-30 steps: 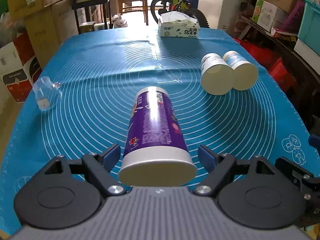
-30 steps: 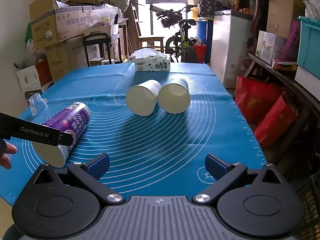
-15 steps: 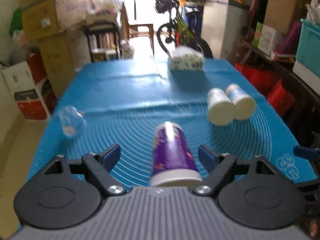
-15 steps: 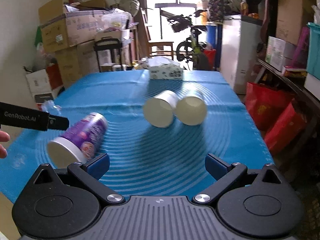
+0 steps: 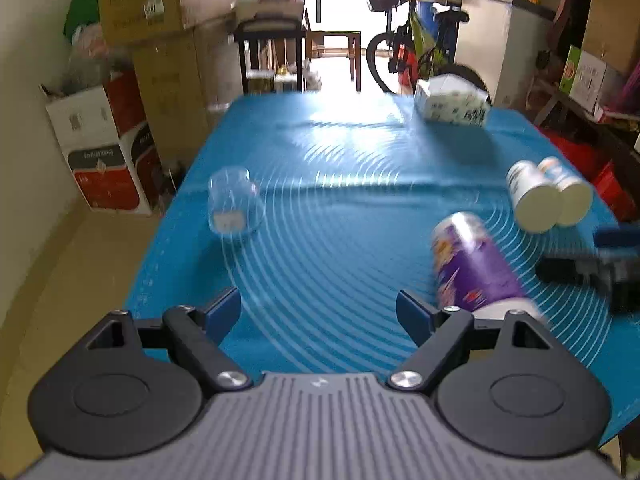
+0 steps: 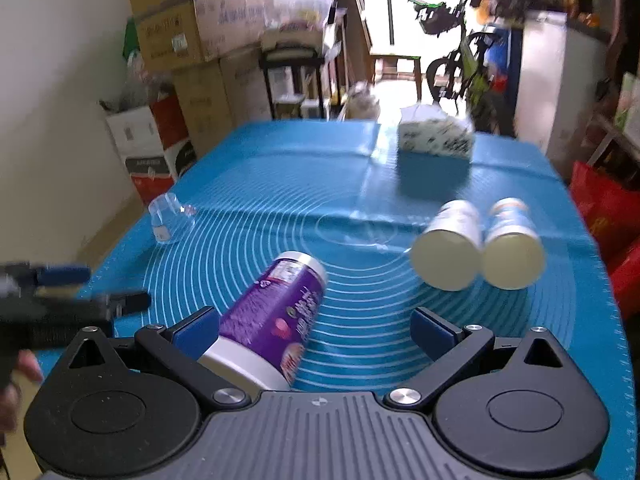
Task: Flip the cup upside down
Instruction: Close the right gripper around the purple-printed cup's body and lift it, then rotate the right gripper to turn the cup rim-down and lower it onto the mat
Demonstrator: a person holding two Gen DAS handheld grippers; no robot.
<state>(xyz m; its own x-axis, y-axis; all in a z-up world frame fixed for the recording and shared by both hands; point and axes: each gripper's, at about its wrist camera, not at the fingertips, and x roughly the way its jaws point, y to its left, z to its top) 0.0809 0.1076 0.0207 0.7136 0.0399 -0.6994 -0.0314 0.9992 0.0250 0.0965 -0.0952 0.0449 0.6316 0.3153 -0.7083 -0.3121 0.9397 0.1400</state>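
Overhead, both claws are spread wide and grip nothing. A purple cup [image 6: 272, 316], a glossy tapered cylinder with a white rim, lies on its side near the front edge of a bench covered by a blue ringed mat [image 6: 360, 184]. The right claw [image 6: 316, 330] brackets it; the left claw [image 5: 318, 310] hangs beside it. Two pale cups [image 6: 478, 248] lie touching near the right edge, a clear cup [image 5: 234, 206] near the left.

A cluttered home storeroom: stacked cardboard boxes [image 5: 140, 0], a parked bicycle [image 5: 408, 52].
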